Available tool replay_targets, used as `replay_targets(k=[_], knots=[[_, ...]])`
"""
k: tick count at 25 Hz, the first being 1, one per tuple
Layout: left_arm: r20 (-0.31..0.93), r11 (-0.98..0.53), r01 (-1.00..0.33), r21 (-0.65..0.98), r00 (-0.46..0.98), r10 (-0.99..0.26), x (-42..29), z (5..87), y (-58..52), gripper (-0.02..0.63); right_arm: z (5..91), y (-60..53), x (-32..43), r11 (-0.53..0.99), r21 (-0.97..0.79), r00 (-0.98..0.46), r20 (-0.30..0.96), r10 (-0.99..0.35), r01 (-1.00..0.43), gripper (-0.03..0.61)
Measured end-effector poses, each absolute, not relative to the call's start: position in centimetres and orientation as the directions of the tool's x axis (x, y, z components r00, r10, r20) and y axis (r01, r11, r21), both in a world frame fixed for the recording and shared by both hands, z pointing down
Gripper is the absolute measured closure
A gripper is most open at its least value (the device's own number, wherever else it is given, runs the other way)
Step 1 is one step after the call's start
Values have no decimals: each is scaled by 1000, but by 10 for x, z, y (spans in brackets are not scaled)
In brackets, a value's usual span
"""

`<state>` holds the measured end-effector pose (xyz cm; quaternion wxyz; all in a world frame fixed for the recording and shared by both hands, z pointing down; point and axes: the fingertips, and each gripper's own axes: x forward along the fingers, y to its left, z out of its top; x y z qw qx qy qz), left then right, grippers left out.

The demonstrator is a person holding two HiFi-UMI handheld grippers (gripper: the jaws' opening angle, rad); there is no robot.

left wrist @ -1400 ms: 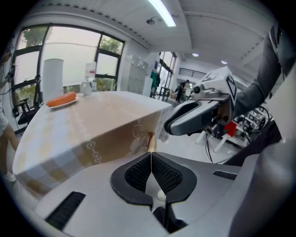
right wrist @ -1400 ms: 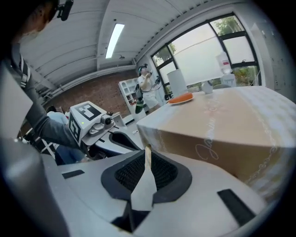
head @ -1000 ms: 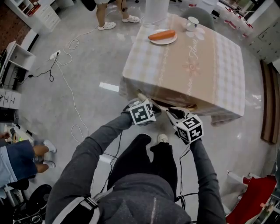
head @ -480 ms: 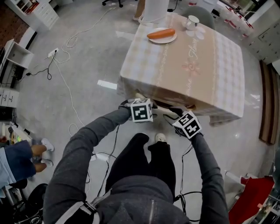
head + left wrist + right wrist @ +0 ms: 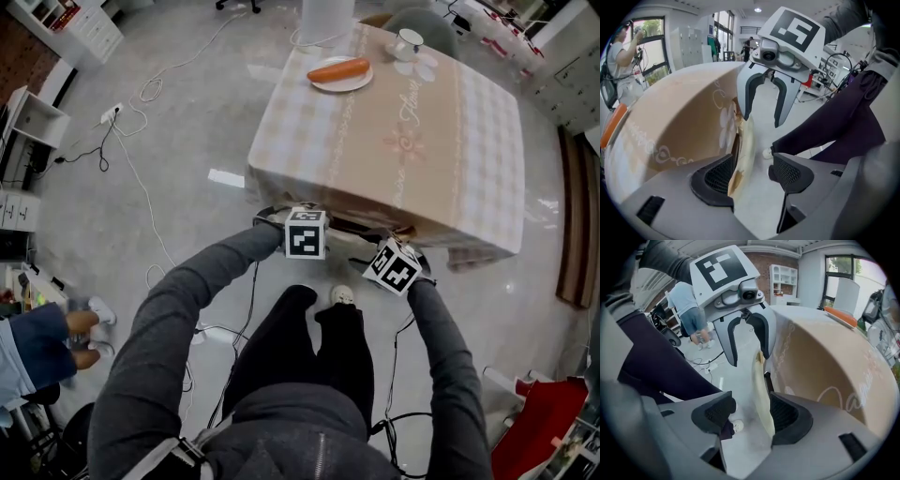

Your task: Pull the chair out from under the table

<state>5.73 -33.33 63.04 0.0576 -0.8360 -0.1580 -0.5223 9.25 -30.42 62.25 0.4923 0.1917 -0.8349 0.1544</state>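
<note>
The chair is tucked under the table (image 5: pixel 403 122), which wears a beige checked cloth. Only the chair's cream back rail (image 5: pixel 349 226) shows at the near table edge. My left gripper (image 5: pixel 305 225) and right gripper (image 5: pixel 394 255) sit side by side over that rail. In the left gripper view the rail (image 5: pixel 740 150) stands between the opening jaws of the left gripper (image 5: pixel 752 176), close to one pad, with a wide gap to the other. In the right gripper view the rail (image 5: pixel 761 394) stands likewise inside the right gripper (image 5: pixel 752 416), whose jaws are opening and not pressing on it.
A plate with a carrot (image 5: pixel 339 73) and a cup (image 5: pixel 407 42) stand at the table's far end. Cables (image 5: pixel 141 178) trail over the floor at left, by white shelves (image 5: pixel 37 122). A person sits at lower left (image 5: pixel 37 347). My own legs and shoe (image 5: pixel 342 295) are just behind the chair.
Both grippers have come in toward the table edge and down over the chair's back rail, turning as they went. The person standing beyond the table has gone out of view.
</note>
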Motion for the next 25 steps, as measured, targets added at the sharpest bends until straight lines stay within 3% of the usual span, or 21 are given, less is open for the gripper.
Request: replay_targets(k=[5,25], knots=[[923,-924,377,69,328,203,50,651,-335,331,637,-304,106,897,-30,-388,908,-160,-440,364],[946,-922,380,72,266,184,65,697,-342,331,692,-315,117,953,5,-295,951,-99,-303,364]])
